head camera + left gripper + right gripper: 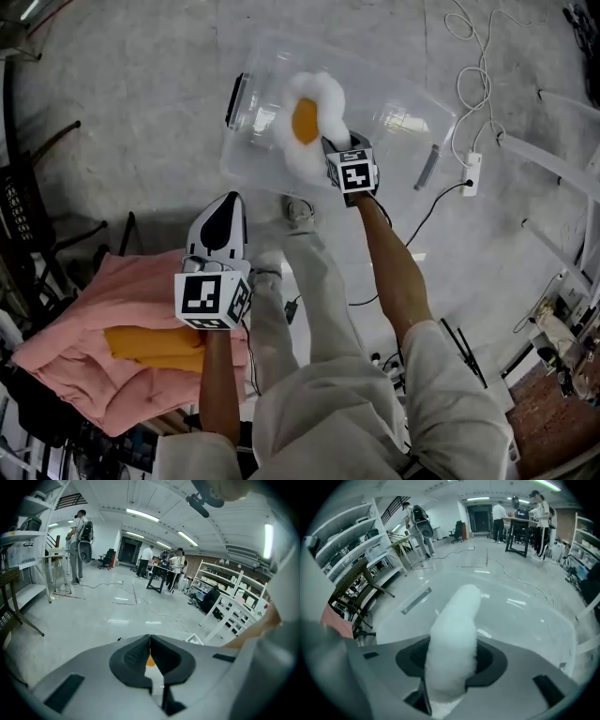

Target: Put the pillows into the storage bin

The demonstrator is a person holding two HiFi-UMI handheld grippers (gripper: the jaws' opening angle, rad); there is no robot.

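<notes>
A fried-egg pillow, fluffy white with an orange yolk, hangs over the clear plastic storage bin on the floor. My right gripper is shut on the pillow's near edge. In the right gripper view the white plush stands up between the jaws of the right gripper, with the bin below. My left gripper is lower left of the bin, over the floor beside a leg. In its own view the left gripper is shut, and nothing is held.
A pink blanket with an orange pillow on it lies at lower left. A power strip and cables sit right of the bin. White racks stand at right, dark chair legs at left. People stand far off.
</notes>
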